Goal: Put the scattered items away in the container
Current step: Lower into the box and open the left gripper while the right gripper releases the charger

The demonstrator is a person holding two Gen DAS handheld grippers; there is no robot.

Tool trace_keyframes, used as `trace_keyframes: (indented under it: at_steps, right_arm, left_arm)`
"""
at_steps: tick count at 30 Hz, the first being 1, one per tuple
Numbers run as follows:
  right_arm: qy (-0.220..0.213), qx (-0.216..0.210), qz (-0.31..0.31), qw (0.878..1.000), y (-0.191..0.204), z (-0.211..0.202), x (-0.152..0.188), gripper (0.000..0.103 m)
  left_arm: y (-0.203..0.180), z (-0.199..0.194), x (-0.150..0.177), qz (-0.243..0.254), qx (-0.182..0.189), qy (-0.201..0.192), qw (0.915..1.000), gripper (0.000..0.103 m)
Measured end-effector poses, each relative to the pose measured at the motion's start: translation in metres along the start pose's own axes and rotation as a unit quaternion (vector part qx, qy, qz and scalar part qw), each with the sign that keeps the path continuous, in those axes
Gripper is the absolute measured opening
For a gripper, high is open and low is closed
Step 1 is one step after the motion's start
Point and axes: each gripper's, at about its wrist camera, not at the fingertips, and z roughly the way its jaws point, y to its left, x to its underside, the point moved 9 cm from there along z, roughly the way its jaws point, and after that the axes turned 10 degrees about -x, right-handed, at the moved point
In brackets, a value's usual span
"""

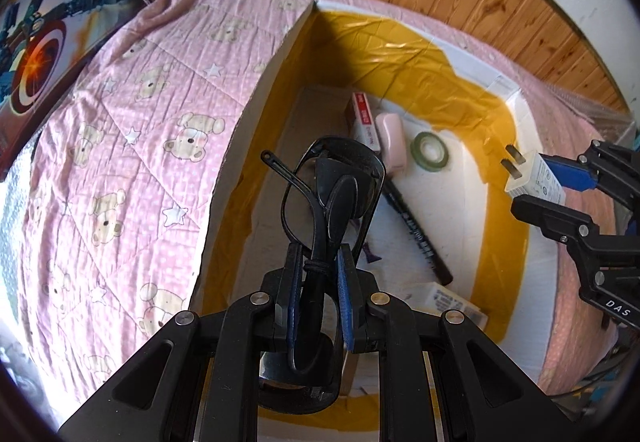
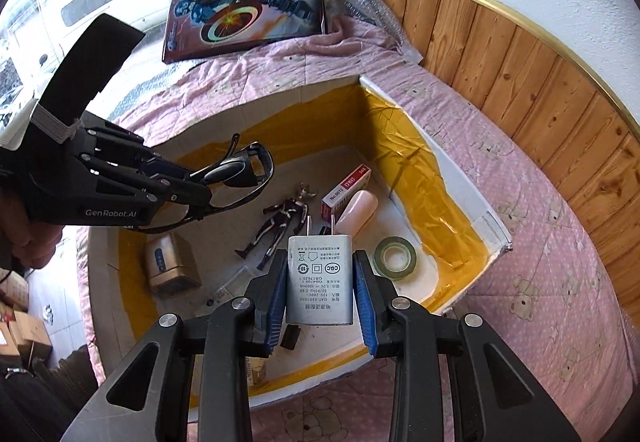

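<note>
Left claw (image 1: 318, 270) on glasses (image 1: 332, 181)

You see a pink quilted bedspread (image 1: 132, 145) printed with cream bears and white stars. At its two o'clock sits a white foam box (image 2: 460, 181) lined with yellow tape. Inside lie a green tape roll (image 2: 395, 253) and a red-and-white carton (image 2: 346, 187). Your black glasses (image 1: 332, 197) and white charger (image 2: 320, 278) meet blue pads (image 2: 366, 316).

Folded black sunglasses (image 1: 332, 197) held above the white foam box (image 1: 256, 93) with yellow-taped walls, white two-pin charger (image 2: 320, 278) held prongs forward over it, green tape roll (image 2: 395, 253), red-and-white small carton (image 2: 346, 187) and dark toy figure (image 2: 280, 222) lying inside.
</note>
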Motion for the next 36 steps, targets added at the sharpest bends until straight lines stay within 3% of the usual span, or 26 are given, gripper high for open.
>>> trace_keyframes:
  at_steps: [6,19,25,29,31,36]
  right_arm:
    - [0.029,-0.007,-0.004,1.000,-0.009,0.019,-0.001,0.033]
    - [0.095,-0.014,-0.006,0.995,-0.022,0.053,0.003,0.033]
    - [0.121,-0.014,-0.004,0.993,-0.026,0.063,0.009,0.033]
    - [0.116,-0.014,0.010,0.993,-0.029,0.059,0.011,0.033]
    - [0.112,-0.013,0.014,0.994,-0.029,0.055,0.011,0.033]
    - [0.101,-0.012,0.021,0.995,-0.023,0.044,0.012,0.034]
  left_arm:
    - [0.001,0.019,-0.002,-0.039,0.017,0.050,0.9978,0.017]
    - [0.001,0.059,-0.003,-0.101,0.005,0.115,0.9882,0.018]
    - [0.001,0.060,0.001,-0.097,-0.004,0.124,0.9875,0.022]
    - [-0.003,0.058,0.005,-0.091,-0.001,0.127,0.9877,0.027]
    - [-0.006,0.055,0.008,-0.092,0.005,0.130,0.9873,0.035]
    - [-0.008,0.039,0.013,-0.088,0.006,0.116,0.9893,0.038]
